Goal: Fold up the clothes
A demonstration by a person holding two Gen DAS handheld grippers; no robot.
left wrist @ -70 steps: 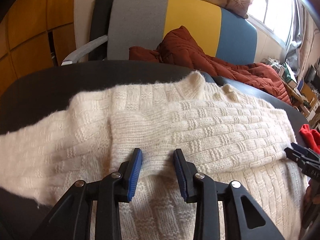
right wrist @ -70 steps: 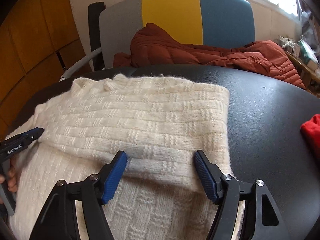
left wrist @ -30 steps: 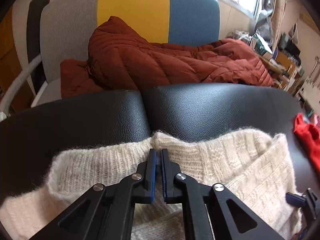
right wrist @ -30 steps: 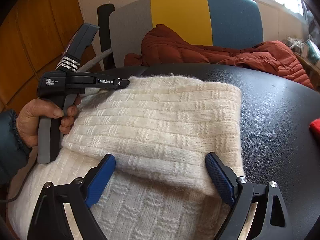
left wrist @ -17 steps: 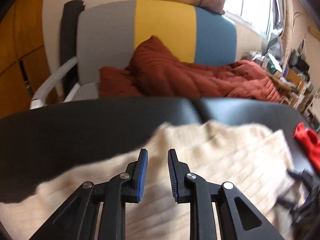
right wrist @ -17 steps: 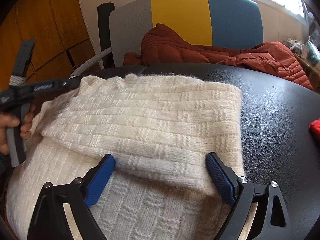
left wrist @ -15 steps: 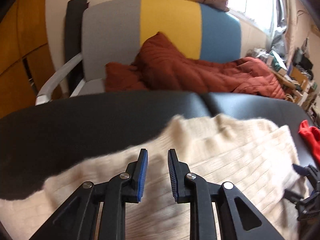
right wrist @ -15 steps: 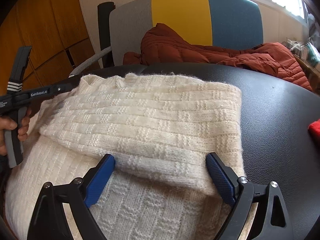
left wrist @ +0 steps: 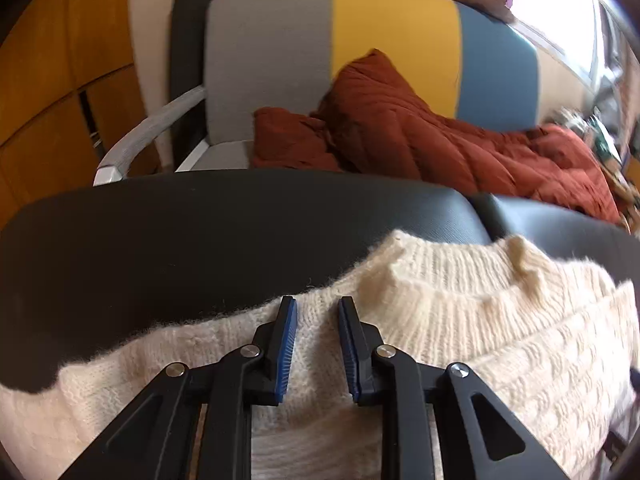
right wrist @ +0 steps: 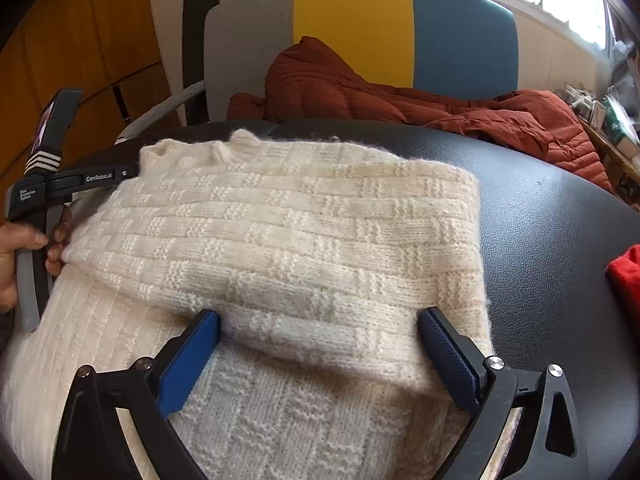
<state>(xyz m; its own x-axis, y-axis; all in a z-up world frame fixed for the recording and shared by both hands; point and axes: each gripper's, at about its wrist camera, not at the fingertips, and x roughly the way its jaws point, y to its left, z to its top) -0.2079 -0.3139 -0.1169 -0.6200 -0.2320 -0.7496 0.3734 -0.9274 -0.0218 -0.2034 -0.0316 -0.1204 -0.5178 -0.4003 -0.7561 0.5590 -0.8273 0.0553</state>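
On the black table (right wrist: 560, 240) the cream sweater (right wrist: 300, 232) lies partly folded, one side already laid across its body, more folds apparently left, with the left gripper (left wrist: 317, 344) slightly parted and the right gripper (right wrist: 320, 360) wide apart, neither holding it

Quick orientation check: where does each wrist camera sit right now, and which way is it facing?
Left wrist: on the left gripper, low over the cream sweater near its collar, facing the tricolour chair; its own fingers show.
Right wrist: on the right gripper, above the sweater's folded part, facing the same chair; the left gripper and hand show at left.
Shared: sweater, black table, rust jacket.
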